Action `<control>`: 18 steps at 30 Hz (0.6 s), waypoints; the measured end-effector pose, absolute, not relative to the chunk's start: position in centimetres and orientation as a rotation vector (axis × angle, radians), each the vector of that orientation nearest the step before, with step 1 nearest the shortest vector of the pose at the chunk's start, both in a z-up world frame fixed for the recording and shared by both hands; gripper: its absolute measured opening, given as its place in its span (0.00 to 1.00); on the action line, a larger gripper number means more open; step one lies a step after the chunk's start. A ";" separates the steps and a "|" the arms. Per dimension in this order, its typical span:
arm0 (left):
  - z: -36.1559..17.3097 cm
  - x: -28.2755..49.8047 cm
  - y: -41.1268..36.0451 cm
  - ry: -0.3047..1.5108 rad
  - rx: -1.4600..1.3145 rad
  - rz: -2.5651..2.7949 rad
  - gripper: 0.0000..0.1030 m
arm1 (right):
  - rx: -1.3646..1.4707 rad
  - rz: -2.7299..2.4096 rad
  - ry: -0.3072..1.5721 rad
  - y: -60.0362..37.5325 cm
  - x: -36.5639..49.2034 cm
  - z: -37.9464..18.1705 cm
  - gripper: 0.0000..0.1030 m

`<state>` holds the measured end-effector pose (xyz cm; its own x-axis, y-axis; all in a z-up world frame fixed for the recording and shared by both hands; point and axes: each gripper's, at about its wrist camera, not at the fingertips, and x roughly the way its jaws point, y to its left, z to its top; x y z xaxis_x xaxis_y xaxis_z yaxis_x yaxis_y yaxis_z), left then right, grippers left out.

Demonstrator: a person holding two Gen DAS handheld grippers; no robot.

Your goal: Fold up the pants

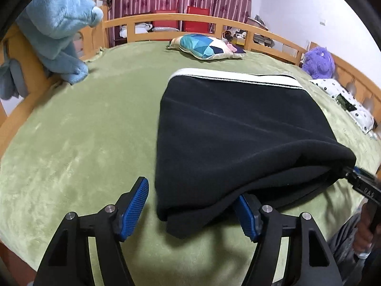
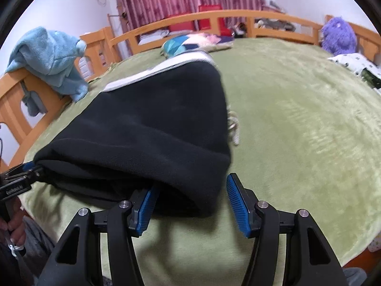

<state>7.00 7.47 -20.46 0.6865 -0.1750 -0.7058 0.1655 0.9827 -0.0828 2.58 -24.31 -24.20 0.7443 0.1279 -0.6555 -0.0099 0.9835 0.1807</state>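
Note:
Black pants (image 1: 226, 131) with a white waistband (image 1: 233, 76) at the far end lie folded on the green bed cover (image 1: 83, 143). My left gripper (image 1: 191, 190) straddles the near left corner of the fold. Its right finger (image 1: 246, 217) is tucked under the cloth and its left pad (image 1: 135, 205) stands clear of it. My right gripper (image 2: 192, 183) straddles the near right corner of the pants (image 2: 154, 119): the left finger (image 2: 145, 209) is under the cloth, the right pad (image 2: 238, 207) apart from it. Both stand open. A white drawstring (image 2: 234, 128) pokes out at the side.
A wooden rail (image 1: 190, 19) rings the bed. A light blue plush blanket (image 1: 57, 31) hangs over it at the left. A patterned pillow (image 1: 207, 47) lies at the far side, with a purple plush toy (image 1: 319, 60) and a spotted white cloth (image 1: 345, 100) at the right.

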 end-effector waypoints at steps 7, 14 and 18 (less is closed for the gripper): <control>-19.6 6.7 11.1 0.736 -0.061 -0.192 0.11 | 0.203 0.123 0.661 -25.7 1.9 -23.4 0.09; -22.0 6.2 10.4 0.793 -0.004 -0.184 0.13 | 0.112 0.099 0.784 -25.6 3.0 -27.0 0.12; -20.4 4.3 11.2 0.778 0.010 -0.258 0.27 | 0.193 0.099 0.788 -27.6 1.8 -25.8 0.47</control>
<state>4.27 11.20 -20.44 0.6821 -0.2265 -0.6953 0.2337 0.9685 -0.0862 1.79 -27.63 -25.79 0.7019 0.1603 -0.6940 -0.0166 0.9778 0.2091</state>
